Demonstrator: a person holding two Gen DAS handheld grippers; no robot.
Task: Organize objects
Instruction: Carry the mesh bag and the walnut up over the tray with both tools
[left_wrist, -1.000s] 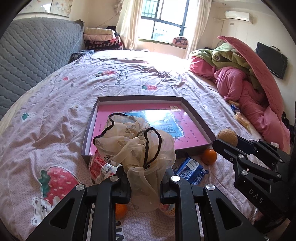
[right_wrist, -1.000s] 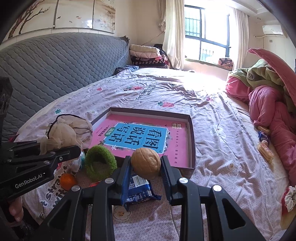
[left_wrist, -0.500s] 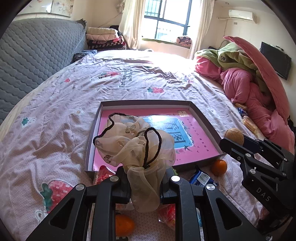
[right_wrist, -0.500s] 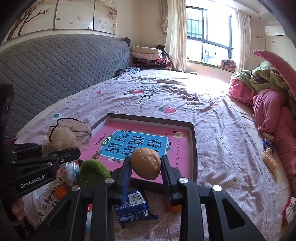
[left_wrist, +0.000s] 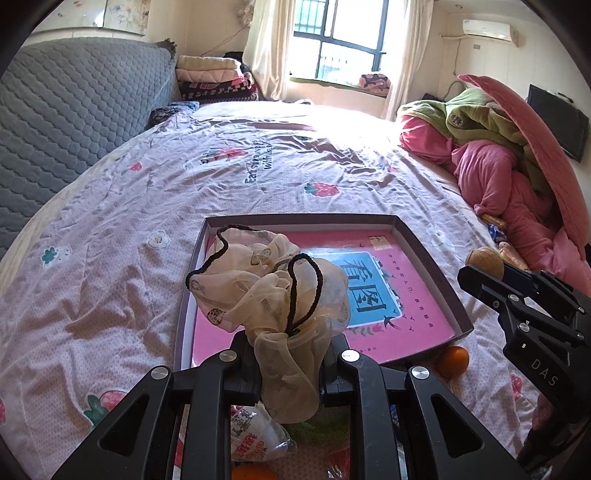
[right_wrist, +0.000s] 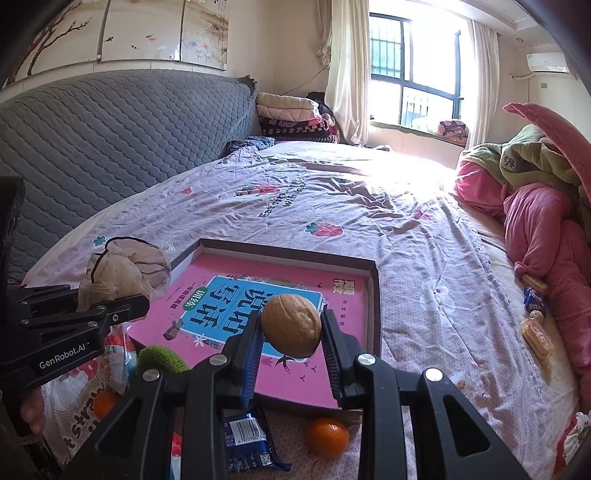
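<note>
At the left, the left gripper (left_wrist: 290, 363) is clenched on a cream gauze scrunchie (left_wrist: 269, 291) edged with black cord; the fabric is pinched between the pads and billows above the fingers, over the near left corner of the tray. In the right wrist view the same gripper (right_wrist: 122, 301) appears at the left edge, with the scrunchie (right_wrist: 123, 271) bunched at its tip. Beneath and between the two grippers, on the bed (right_wrist: 424, 258), lie a green knitted ring (right_wrist: 162, 360), a red-and-white snack packet (left_wrist: 255, 437), a blue wrapped packet (right_wrist: 247, 439) and two tangerines, one (right_wrist: 327, 435) just beside the tray's near edge. At the centre, the shallow tray (left_wrist: 424, 251) holds a pink book with a blue title panel (right_wrist: 236, 306). To the right, the right gripper (right_wrist: 291, 332) grasps a walnut (right_wrist: 291, 325) between its blue-lined pads, above the near edge of the tray. Further right, small wrapped snacks (right_wrist: 535, 332) lie against a pink quilt (right_wrist: 546, 229).
</note>
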